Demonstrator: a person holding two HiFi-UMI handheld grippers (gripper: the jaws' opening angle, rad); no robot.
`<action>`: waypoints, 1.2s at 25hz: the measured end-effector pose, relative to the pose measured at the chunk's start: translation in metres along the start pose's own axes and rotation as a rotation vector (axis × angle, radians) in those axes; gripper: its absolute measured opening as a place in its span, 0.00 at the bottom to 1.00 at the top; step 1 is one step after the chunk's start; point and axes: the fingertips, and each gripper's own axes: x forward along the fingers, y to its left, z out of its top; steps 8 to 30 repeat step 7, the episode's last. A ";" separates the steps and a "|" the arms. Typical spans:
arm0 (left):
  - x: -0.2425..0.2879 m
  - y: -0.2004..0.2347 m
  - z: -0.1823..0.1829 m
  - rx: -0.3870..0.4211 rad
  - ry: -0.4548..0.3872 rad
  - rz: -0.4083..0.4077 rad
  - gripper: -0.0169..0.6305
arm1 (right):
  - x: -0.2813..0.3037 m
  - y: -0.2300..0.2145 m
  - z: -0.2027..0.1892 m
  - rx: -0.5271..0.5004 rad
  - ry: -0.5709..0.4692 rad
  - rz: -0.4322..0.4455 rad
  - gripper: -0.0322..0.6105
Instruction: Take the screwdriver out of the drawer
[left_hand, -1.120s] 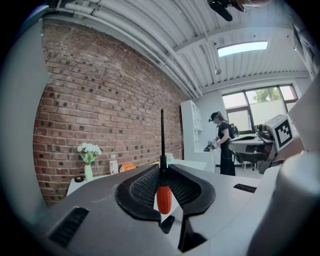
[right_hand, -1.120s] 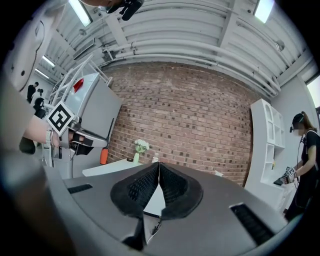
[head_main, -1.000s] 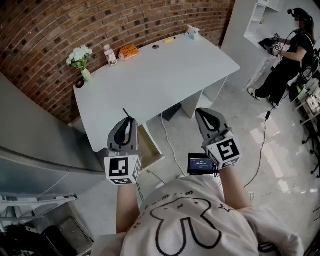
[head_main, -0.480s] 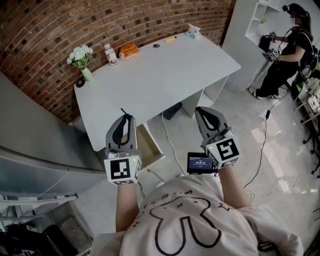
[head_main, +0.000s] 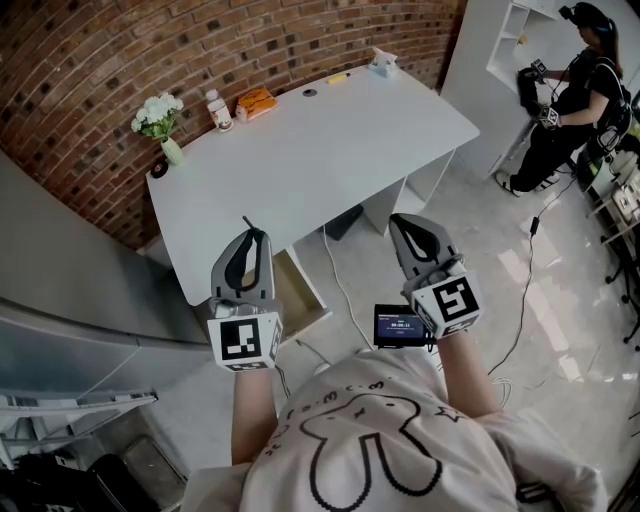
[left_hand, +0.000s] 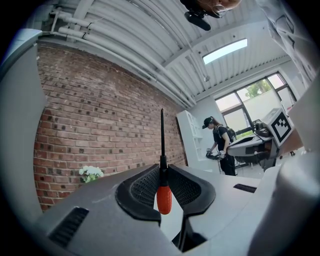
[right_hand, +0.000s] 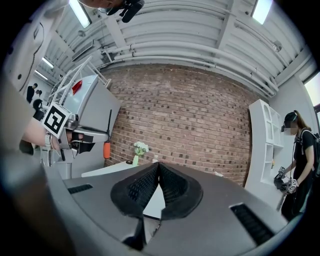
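Observation:
My left gripper (head_main: 248, 258) is shut on the screwdriver (left_hand: 163, 197), held upright in front of the white desk (head_main: 330, 150). Its orange handle hangs below the pads and its thin black shaft (head_main: 248, 226) sticks up past the jaw tips. In the right gripper view the same gripper (right_hand: 85, 135) shows at the left with the screwdriver (right_hand: 106, 149) in it. Below and just right of the left gripper, the wooden drawer (head_main: 300, 290) stands pulled out from under the desk. My right gripper (head_main: 413, 232) is level beside it, pads pressed together (right_hand: 159, 167) with nothing between them.
On the desk's far edge stand a vase of white flowers (head_main: 160, 120), a bottle (head_main: 219, 108), an orange pack (head_main: 257, 100) and a tissue box (head_main: 381, 64). A grey cabinet (head_main: 80, 290) is at the left. Cables (head_main: 335, 280) trail over the floor. A person (head_main: 570, 100) stands at white shelves, back right.
My left gripper with the screwdriver has shifted slightly left and rolled a little. The right gripper has kept still. The person in the background has turned toward the shelves.

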 end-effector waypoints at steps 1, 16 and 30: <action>0.000 0.000 0.000 0.001 0.000 -0.001 0.12 | 0.000 0.000 0.000 0.001 0.003 -0.001 0.08; 0.002 0.004 -0.001 -0.003 0.003 -0.003 0.12 | 0.002 -0.001 -0.002 0.010 0.011 -0.004 0.08; 0.002 0.004 -0.001 -0.003 0.003 -0.003 0.12 | 0.002 -0.001 -0.002 0.010 0.011 -0.004 0.08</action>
